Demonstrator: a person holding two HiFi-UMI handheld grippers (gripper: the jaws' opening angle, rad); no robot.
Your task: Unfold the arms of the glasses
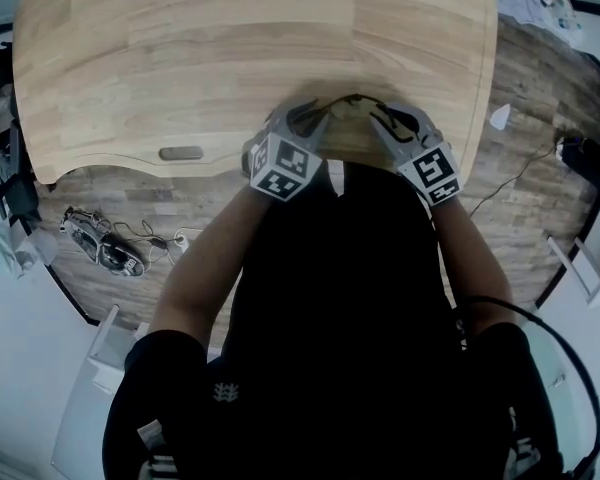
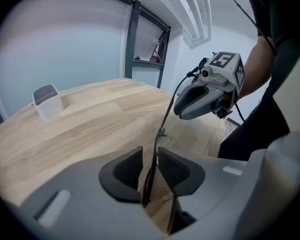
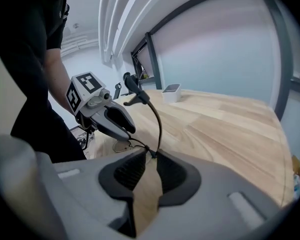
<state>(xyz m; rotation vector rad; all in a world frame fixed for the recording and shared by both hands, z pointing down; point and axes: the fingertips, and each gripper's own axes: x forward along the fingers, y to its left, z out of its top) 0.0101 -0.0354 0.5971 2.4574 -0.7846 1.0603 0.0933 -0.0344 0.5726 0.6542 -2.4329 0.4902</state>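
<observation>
The glasses (image 1: 355,105) hang between my two grippers just above the near edge of the wooden table (image 1: 180,58). They have thin dark arms and clear lenses. In the left gripper view one thin arm (image 2: 163,126) runs straight up between the jaws of my left gripper (image 2: 150,156), with a sliver of gap beside it, and the pads do not clamp it. My right gripper (image 3: 149,158) is shut on the glasses at a hinge, from which a curved arm (image 3: 159,121) rises. A lens (image 3: 121,146) lies beside my left gripper (image 3: 130,129). In the head view my left gripper (image 1: 315,118) and right gripper (image 1: 385,120) face each other.
A small white container (image 2: 46,101) stands far back on the table, also in the right gripper view as the white container (image 3: 171,90). A grey tab (image 1: 180,153) sits under the table's front edge. Cables and devices (image 1: 105,246) lie on the floor at the left.
</observation>
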